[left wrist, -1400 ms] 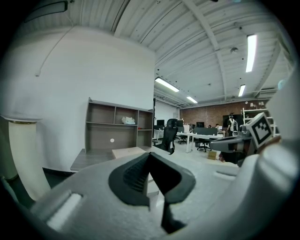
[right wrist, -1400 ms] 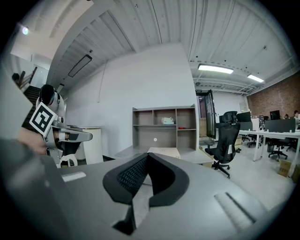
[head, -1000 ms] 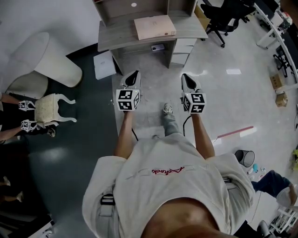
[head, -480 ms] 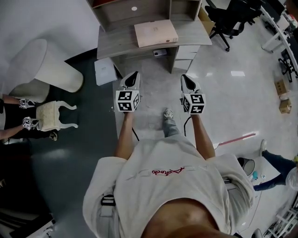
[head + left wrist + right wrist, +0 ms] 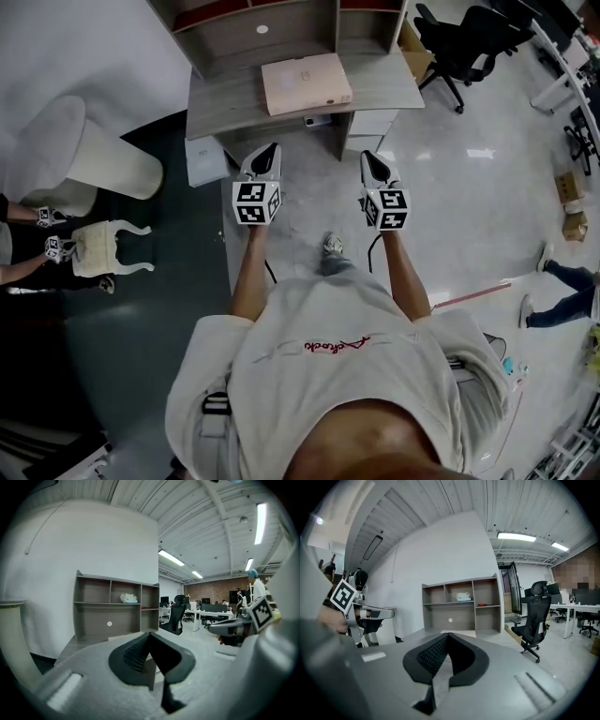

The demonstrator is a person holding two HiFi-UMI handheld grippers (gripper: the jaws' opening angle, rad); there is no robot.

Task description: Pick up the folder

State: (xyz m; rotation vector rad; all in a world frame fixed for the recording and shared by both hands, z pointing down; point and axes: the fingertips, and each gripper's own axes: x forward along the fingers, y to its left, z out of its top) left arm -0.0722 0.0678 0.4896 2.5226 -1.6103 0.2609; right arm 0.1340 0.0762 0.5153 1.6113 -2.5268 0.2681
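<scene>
Both grippers are out in front, side by side: the left gripper (image 5: 273, 147) has its jaws pressed tight together with nothing between them, and the right gripper (image 5: 367, 155) is the same, closed up and empty. The folder (image 5: 306, 82), pale tan, lies flat on the grey surface (image 5: 225, 98) at 12 o'clock of the pair, well apart from both tips, in front of the shelf unit (image 5: 281, 28) — and a black office chair (image 5: 459, 42) stands off at 2 o'clock on the glossy floor

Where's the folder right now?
In the head view, top centre: the folder lies flat on the grey desk, before the shelf unit, left of the black chair.
</scene>
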